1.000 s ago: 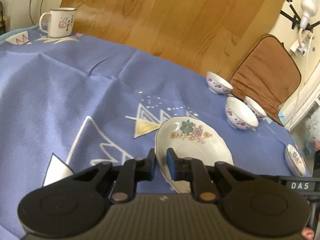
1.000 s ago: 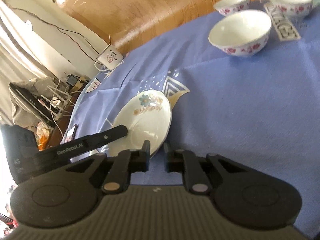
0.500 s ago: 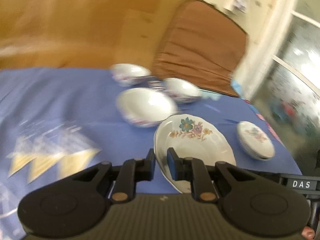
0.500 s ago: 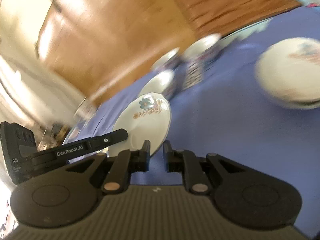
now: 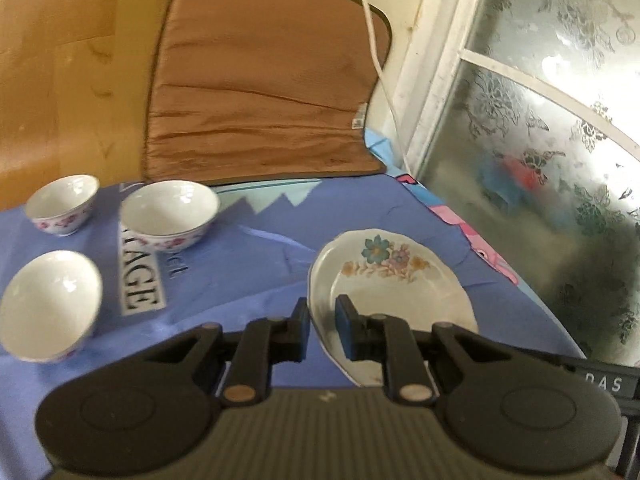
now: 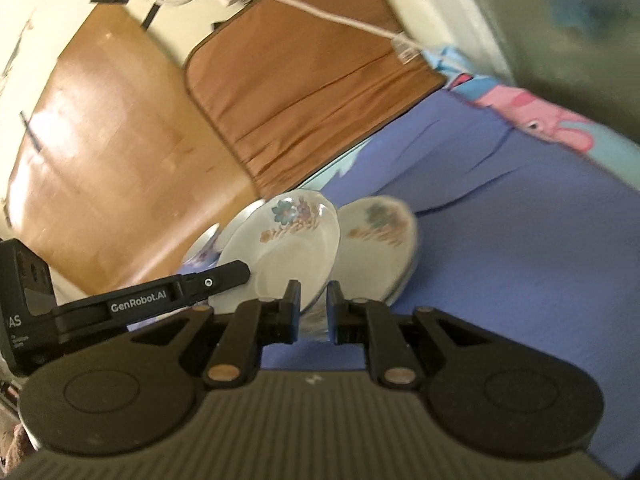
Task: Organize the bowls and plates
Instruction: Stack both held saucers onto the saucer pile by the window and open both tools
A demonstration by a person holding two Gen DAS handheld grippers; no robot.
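You've got both hand-held grippers, left [image 5: 322,326] and right [image 6: 309,308], pinched on one plate's [image 5: 394,280] rim, probably so it stacks level on that blurry second plate [image 6: 378,240].

I see a white plate [image 5: 400,280] with a blue, lilac and tan flower spray, three white bowls [image 5: 170,214] banded with pink blossoms, a periwinkle tablecloth [image 5: 248,264] and a brown cushion [image 5: 260,80].
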